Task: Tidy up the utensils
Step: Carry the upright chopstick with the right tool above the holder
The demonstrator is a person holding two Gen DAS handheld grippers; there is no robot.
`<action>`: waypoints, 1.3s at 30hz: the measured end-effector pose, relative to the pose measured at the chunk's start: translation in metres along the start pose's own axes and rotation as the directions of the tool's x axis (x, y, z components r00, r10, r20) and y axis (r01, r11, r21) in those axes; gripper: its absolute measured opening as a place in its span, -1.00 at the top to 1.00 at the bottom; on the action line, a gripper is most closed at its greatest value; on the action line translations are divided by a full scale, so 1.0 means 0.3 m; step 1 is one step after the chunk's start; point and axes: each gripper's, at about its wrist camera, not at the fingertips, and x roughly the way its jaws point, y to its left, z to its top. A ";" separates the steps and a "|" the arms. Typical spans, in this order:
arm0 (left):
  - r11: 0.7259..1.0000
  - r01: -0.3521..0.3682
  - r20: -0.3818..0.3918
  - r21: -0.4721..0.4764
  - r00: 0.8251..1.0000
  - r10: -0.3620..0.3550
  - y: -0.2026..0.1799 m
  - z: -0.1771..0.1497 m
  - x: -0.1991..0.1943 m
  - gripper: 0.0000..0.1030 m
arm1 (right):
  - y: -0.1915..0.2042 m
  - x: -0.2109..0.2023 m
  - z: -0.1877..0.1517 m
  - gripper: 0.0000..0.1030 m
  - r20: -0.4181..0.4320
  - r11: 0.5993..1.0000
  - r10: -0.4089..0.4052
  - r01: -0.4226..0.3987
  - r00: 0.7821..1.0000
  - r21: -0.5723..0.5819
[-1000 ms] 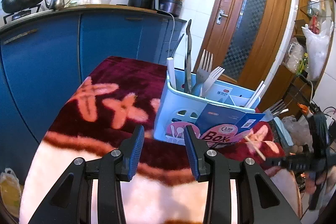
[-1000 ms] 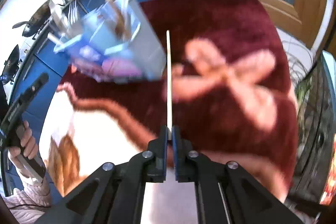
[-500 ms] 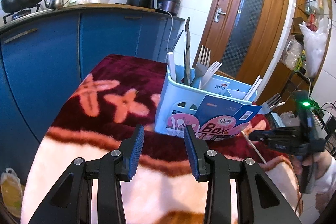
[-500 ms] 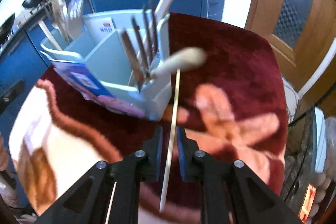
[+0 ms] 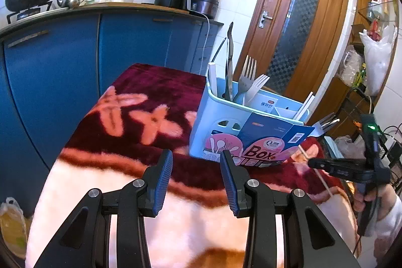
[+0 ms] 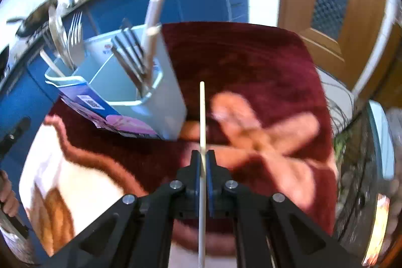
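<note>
Now right gripper point(image 6: 203, 162) pinches one chopstick point(image 6: 202, 117) beside one caddy point(image 6: 140, 92).

Right gripper point(image 6: 203, 162): half a second back its fingers stood apart around the chopstick point(image 6: 202, 117), which hung loose and slanted. Now clamped on it again, stick straight, tip just beside the utensil caddy point(image 6: 160, 92).
</note>
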 end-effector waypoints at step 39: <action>1.000 0.016 0.003 -0.026 1.000 -0.016 0.063 -0.001 0.004 0.22 | 0.335 -0.042 0.135 0.88 0.739 0.998 0.040 0.011 0.673 -0.065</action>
